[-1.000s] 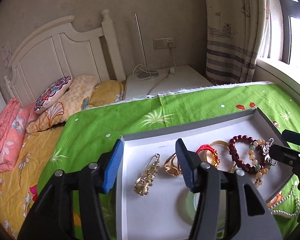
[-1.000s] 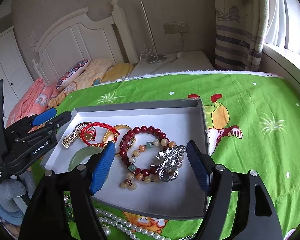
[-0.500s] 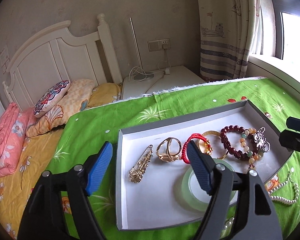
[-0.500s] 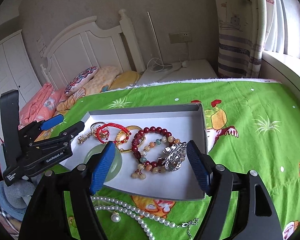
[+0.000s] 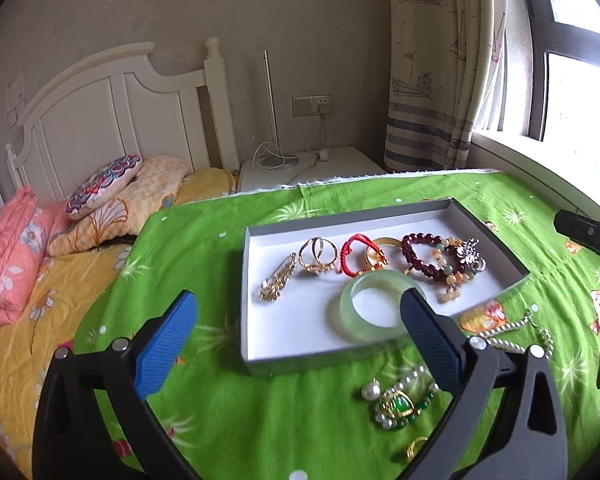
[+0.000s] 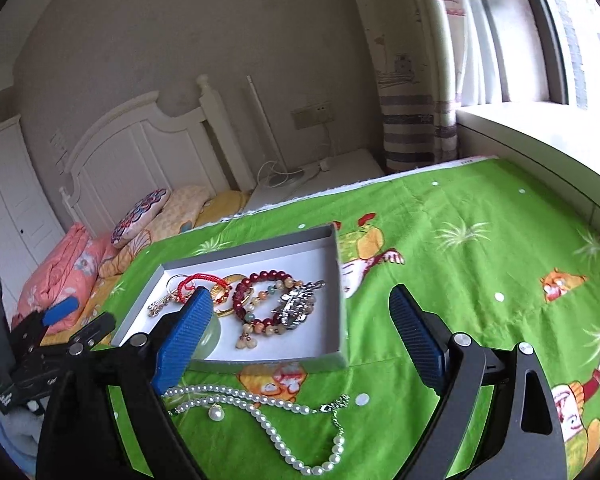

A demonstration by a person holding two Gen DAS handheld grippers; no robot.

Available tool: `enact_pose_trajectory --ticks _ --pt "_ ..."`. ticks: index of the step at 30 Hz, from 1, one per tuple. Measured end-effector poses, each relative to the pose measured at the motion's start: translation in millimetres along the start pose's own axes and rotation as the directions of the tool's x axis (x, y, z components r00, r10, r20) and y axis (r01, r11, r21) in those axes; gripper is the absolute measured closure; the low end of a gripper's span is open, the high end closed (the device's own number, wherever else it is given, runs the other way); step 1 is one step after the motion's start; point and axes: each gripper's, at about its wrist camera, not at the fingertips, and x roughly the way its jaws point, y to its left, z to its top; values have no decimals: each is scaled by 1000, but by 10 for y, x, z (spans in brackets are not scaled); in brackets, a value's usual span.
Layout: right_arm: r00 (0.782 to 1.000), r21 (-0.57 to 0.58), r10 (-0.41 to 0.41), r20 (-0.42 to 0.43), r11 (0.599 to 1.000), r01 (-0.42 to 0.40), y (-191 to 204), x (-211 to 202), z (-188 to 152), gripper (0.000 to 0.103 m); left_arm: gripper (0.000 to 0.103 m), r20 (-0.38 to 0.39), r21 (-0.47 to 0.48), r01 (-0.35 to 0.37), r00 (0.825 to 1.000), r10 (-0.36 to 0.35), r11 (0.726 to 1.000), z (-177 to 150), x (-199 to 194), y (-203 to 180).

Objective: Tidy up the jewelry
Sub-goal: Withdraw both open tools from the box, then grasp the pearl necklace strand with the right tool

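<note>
Left wrist view: the left tongs (image 5: pixel 298 338) gape wide, holding nothing, above the tray's (image 5: pixel 380 216) near edge. The jade bangle (image 5: pixel 374 310) lies in the tray; a green-stone pendant (image 5: pixel 400 402) waits on the green cloth (image 5: pixel 220 400). Probably next: come down straight over it. A gold piece below is half hidden.

Right wrist view: the right tongs (image 6: pixel 300 338) are equally wide and empty over the pearl necklace (image 6: pixel 260 404). Pinch one strand at mid-length; its left end disappears behind a finger.

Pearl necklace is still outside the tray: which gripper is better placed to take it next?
Probably right. The pearl necklace lies just beneath the open right gripper; the left gripper, also open, faces the tray.
</note>
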Motion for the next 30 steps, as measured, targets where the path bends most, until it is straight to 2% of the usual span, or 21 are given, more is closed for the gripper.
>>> enact_pose_trajectory --ticks 4,7,11,14,16,23,26,30 --pt "1000 86 7 -26 996 -4 -263 -88 -62 16 3 -49 -47 36 998 -39 998 -332 -176 81" --pt "1000 77 1 -14 997 0 -336 -215 -151 16 3 -86 -54 72 993 -76 996 -583 -274 99" --pt "997 24 -27 -72 999 28 -333 -248 -285 16 3 -118 -75 144 981 -152 987 -792 -358 73" --pt "988 -71 -68 -141 996 59 -230 -210 -405 16 3 -100 -50 171 979 -176 984 -838 -408 29" --pt "977 -132 -99 -188 988 75 -148 -162 -475 16 3 -115 -39 197 973 -200 980 -836 -376 5" --pt "948 -271 -118 -296 962 35 75 -20 -759 17 3 -142 -68 286 945 -293 956 -839 -303 31" --pt "942 -309 -147 -302 950 50 128 20 -815 17 3 -152 -116 300 937 -315 947 -843 -258 88" --pt "941 -312 -151 -303 949 51 145 22 -834 24 3 -146 -148 322 928 -343 935 -856 -251 142"
